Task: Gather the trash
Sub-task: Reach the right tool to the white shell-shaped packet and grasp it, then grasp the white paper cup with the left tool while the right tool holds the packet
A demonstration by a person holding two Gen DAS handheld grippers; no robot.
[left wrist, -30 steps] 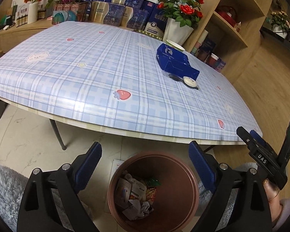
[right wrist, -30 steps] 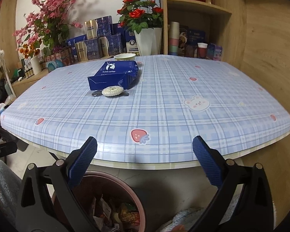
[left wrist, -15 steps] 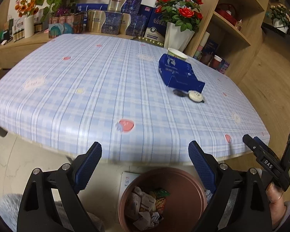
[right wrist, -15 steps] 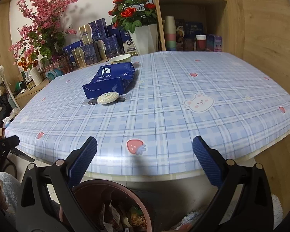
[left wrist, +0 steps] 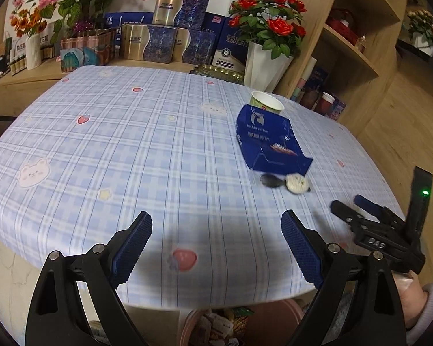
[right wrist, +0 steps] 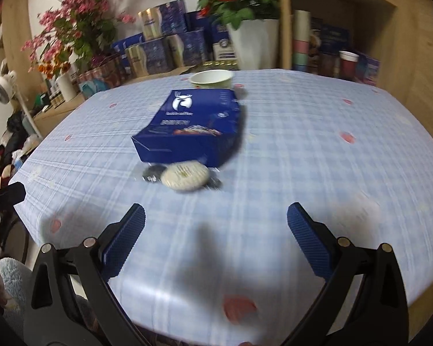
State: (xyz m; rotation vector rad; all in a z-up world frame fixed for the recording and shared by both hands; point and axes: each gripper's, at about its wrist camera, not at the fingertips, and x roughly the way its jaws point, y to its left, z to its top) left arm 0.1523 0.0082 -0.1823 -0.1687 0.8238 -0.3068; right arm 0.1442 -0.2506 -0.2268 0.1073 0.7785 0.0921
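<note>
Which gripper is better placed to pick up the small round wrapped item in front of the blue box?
Probably the right gripper: open, and the round wrapped item lies almost centred ahead of it. For the left gripper, also open, it sits off to the right.

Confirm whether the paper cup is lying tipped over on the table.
No, the paper cup stands upright behind the blue box, its open rim facing up.

One blue box (right wrist: 193, 127) — one paper cup (right wrist: 211, 79) — one round packet (right wrist: 184, 177) — two grippers (left wrist: 216, 239).
</note>
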